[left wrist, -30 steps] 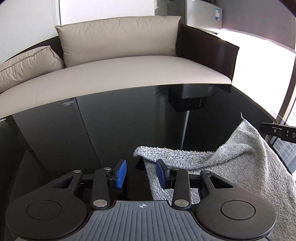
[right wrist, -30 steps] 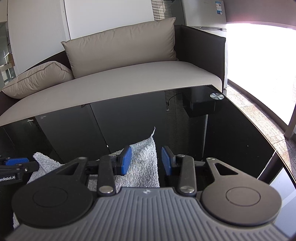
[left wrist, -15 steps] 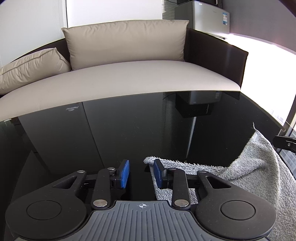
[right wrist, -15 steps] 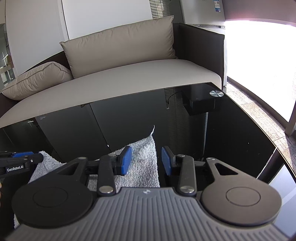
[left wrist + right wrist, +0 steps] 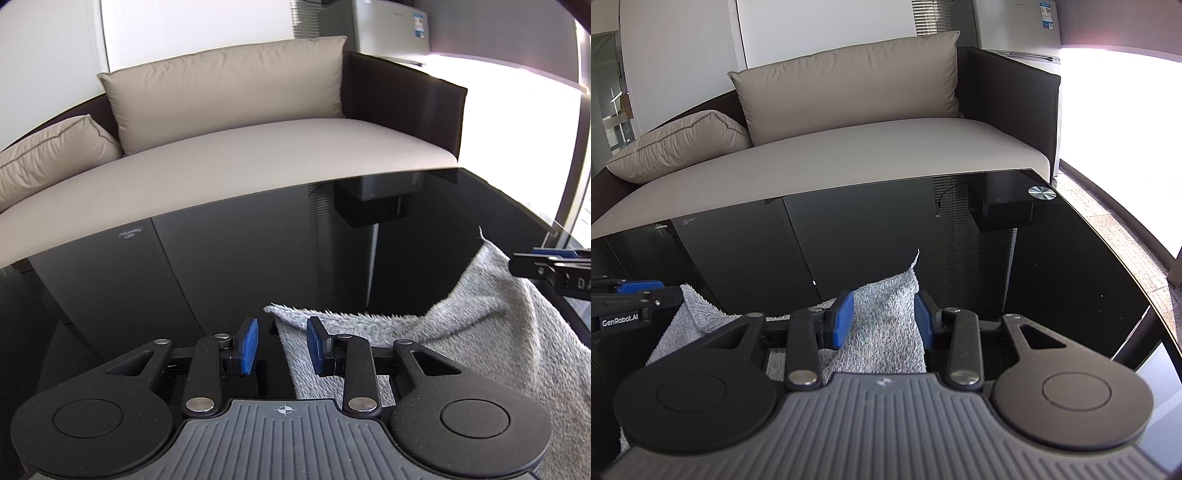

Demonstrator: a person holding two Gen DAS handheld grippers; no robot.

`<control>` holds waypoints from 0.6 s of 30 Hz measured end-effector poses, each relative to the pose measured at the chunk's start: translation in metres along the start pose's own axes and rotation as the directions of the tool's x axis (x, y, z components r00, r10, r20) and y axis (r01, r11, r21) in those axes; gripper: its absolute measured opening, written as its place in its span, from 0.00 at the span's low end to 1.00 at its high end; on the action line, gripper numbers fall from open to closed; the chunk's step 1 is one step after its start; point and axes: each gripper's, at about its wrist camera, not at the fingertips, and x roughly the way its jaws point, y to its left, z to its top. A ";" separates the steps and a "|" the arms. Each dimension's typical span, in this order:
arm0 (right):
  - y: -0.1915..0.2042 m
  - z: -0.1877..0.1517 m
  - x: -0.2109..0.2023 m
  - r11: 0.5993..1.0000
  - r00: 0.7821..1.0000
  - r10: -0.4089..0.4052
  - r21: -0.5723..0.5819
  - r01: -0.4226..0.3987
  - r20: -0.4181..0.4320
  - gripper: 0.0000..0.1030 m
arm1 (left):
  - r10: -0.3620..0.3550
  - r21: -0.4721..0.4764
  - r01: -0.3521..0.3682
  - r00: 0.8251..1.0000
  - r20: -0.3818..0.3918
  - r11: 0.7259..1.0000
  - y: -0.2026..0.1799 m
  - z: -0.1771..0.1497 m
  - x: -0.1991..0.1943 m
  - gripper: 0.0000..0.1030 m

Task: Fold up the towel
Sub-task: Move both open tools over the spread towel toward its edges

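Missing the cloth looks like the likeliest slip for the left gripper (image 5: 282, 345): its jaws have just been closing, yet the towel (image 5: 461, 350) corner lies only against the inner face of the right-hand pad, with bare dark tabletop (image 5: 221, 266) showing in the rest of the gap, so a squeeze could shut on a thin fringe or on nothing. A fold begun that way would likely drag lopsided, since the right gripper (image 5: 884, 319) has cloth filling the space between its jaws while the pads stand apart, not visibly pinching. The towel is rumpled at the near edge of the tabletop, one corner raised toward the sofa (image 5: 849, 155). Both grippers tilt down at the towel, side by side, fingers pointing toward the far edge.
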 end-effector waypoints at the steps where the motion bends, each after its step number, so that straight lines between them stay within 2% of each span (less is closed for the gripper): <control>1: 0.001 0.000 0.001 1.000 1.000 -0.006 -0.010 0.006 -0.002 0.37 | -0.006 0.005 0.006 1.000 -0.007 1.000 -0.001 -0.002 0.001 0.27; 10: 0.014 -0.007 0.016 0.986 0.996 -0.081 -0.151 0.073 -0.044 0.37 | 0.022 0.011 -0.022 1.000 0.005 1.000 -0.001 -0.013 0.006 0.27; 14: 0.019 -0.009 0.018 0.974 0.994 -0.109 -0.201 0.100 -0.032 0.37 | 0.036 0.007 -0.036 0.999 0.008 0.999 0.001 -0.015 0.006 0.28; 18: 0.017 -0.010 0.020 0.970 0.990 -0.142 -0.204 0.134 -0.025 0.43 | 0.052 0.007 -0.052 0.999 0.007 0.999 0.001 -0.016 0.004 0.28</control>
